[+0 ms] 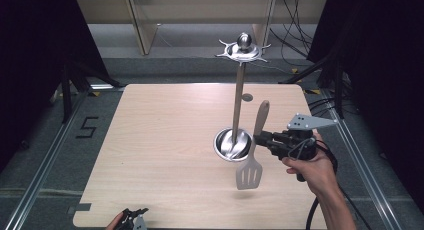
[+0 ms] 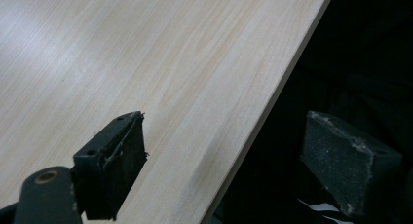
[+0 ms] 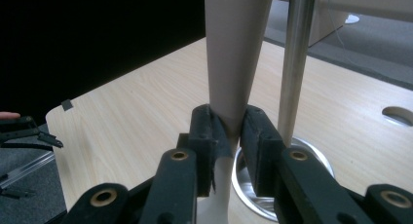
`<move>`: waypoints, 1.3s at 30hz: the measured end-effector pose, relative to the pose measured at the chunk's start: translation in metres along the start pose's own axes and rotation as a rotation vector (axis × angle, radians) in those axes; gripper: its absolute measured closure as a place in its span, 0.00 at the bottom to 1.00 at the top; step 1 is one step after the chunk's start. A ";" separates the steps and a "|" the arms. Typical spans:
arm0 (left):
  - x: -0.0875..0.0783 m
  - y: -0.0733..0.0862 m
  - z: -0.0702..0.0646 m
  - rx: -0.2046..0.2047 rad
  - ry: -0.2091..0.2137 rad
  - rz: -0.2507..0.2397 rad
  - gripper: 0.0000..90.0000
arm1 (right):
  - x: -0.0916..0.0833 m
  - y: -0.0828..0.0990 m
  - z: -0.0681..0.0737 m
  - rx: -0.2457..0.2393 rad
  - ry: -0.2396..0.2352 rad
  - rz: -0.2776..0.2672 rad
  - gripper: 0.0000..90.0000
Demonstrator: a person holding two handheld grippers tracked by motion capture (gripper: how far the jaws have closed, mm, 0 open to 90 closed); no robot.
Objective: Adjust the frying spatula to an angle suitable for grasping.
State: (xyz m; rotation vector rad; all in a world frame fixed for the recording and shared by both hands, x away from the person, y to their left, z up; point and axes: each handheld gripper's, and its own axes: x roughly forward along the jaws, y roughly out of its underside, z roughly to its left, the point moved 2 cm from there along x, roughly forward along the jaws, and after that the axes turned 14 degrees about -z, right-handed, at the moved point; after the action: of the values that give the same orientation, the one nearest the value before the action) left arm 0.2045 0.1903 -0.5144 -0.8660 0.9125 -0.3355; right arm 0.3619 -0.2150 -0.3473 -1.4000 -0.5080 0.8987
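Black curtains [image 1: 30,50] flank the table; floor marking [image 1: 86,127] perhaps reads 5.

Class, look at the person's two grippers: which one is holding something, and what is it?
The right gripper, shut on the spatula at its handle beside the metal stand. The left gripper, at the table's near edge, has its jaws apart with nothing between.

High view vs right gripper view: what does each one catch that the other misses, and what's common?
High view alone: the rack's hooked top, the spatula's slotted blade hanging clear above the table, the hand holding the right hand-held gripper, and the floor mark "5".

Right gripper view alone: the pads pressed against the spatula's handle, one on each side.

Both: the spatula's handle, the steel pole with its round base, and the left hand-held gripper by the table's near edge.
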 end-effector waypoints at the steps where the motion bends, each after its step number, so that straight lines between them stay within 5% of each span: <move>1: 0.000 0.000 0.000 0.000 0.000 0.000 0.17 | 0.000 0.000 0.000 0.000 0.000 0.000 0.85; 9: -0.001 0.000 0.000 -0.008 0.014 -0.003 0.17 | 0.010 -0.024 0.011 -0.062 -0.007 -0.014 0.85; 21: -0.001 -0.001 0.000 0.000 0.010 0.000 0.17 | 0.028 -0.047 0.024 -0.078 -0.014 -0.017 0.85; 22: -0.002 -0.001 0.000 0.002 0.004 -0.002 0.17 | 0.030 -0.049 0.023 -0.113 -0.011 -0.034 0.85; 39: -0.002 -0.001 0.000 0.005 -0.003 -0.001 0.17 | 0.044 -0.065 0.032 -0.114 -0.028 -0.015 0.85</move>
State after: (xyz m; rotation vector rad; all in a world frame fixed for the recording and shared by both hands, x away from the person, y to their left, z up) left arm 0.2033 0.1910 -0.5123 -0.8623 0.9081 -0.3374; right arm 0.3781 -0.1563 -0.2879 -1.4859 -0.5982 0.8899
